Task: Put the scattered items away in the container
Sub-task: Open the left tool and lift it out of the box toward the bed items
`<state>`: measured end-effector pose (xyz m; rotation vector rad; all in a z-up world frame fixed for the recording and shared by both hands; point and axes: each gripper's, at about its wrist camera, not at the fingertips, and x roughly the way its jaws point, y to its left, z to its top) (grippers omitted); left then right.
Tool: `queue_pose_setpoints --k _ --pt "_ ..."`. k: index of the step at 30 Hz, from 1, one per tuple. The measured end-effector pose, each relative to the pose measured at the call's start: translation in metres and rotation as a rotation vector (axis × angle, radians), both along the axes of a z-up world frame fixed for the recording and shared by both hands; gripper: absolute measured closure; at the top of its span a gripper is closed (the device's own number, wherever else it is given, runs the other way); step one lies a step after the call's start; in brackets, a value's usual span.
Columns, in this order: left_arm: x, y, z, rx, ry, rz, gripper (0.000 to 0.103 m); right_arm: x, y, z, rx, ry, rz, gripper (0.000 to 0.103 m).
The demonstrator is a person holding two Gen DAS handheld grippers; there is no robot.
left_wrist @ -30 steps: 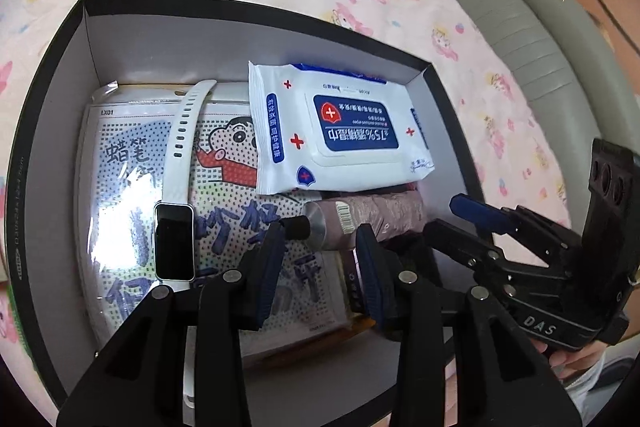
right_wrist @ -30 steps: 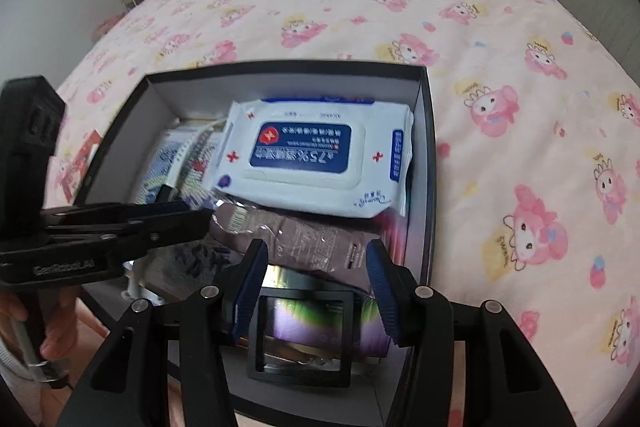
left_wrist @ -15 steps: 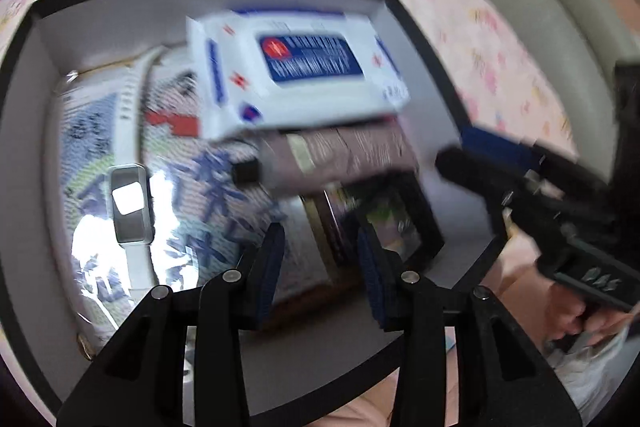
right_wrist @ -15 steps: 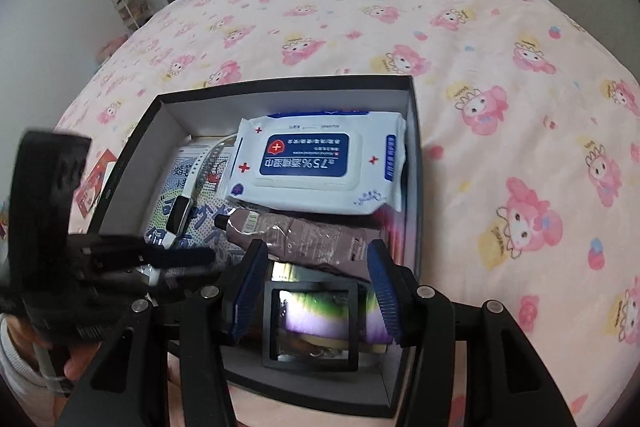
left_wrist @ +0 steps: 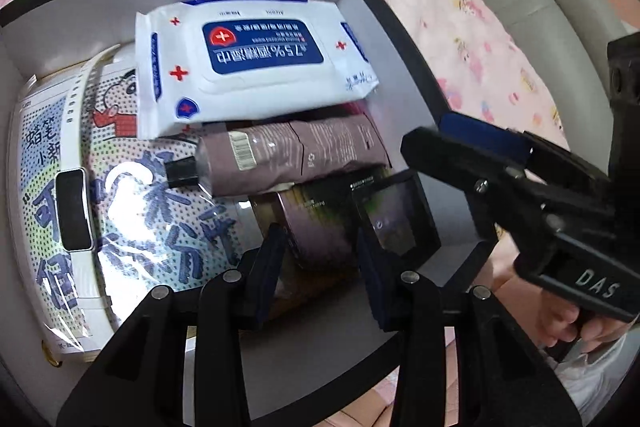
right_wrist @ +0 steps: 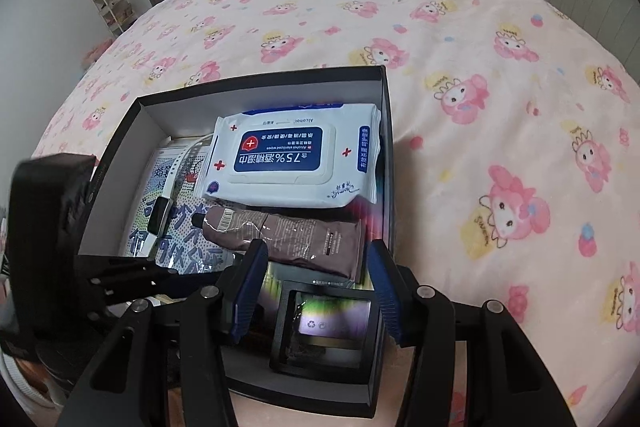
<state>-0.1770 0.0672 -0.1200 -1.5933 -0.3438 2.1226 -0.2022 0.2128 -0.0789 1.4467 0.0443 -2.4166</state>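
box, black card outside w/ pale grey walls inside, sits on the pink cartoon-print blanket. inside it: white pack of alcohol wipes w/ blue label at the far end, lying partly over the brown squeeze tube w/ black cap. tube lies across the box, cap pointing at the white smart band w/ dark screen, which rests on top of the shrink-wrapped cartoon book w/ blue lettering along the box's left side. near corner on the right holds a black square frame w/ shiny iridescent face, on a dark glossy packet.

left gripper hovers over the near part of the box, blue-padded jaws parted, nothing between them, touching nothing. right gripper hangs above the frame, jaws apart & empty too, tube just beyond its tips. a person's hand grips the right tool's handle at the box's near-right corner.
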Motion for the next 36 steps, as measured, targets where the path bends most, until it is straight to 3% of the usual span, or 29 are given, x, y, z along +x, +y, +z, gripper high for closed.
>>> queue_pose_setpoints --k 3,6,10,14,17,24,32,36 --pt "0.013 -0.008 0.008 -0.054 0.042 0.011 0.065 0.005 -0.004 0.005 0.035 0.027 -0.014 0.055" --pt "0.036 -0.018 0.026 -0.131 0.130 0.043 0.064 0.022 -0.015 0.022 0.066 0.117 -0.030 0.055" --pt "0.049 -0.036 0.040 -0.145 0.214 0.116 0.060 0.050 -0.032 0.034 0.106 0.198 -0.009 0.051" --pt "0.052 -0.030 0.048 -0.195 0.260 0.149 0.058 0.072 -0.034 0.042 0.067 0.215 -0.029 0.050" --pt "0.040 -0.026 0.063 -0.172 0.250 0.154 0.058 0.087 -0.035 0.044 0.058 0.208 -0.032 0.050" --pt "0.084 -0.050 0.106 -0.264 0.324 0.173 0.052 0.121 -0.050 0.057 -0.002 0.196 -0.012 0.050" --pt "0.125 -0.111 0.124 -0.264 0.312 0.288 0.047 0.143 -0.105 0.084 -0.048 0.239 0.129 0.050" --pt "0.134 -0.149 0.104 -0.236 0.175 0.431 0.044 0.146 -0.135 0.078 -0.073 0.206 0.196 0.050"
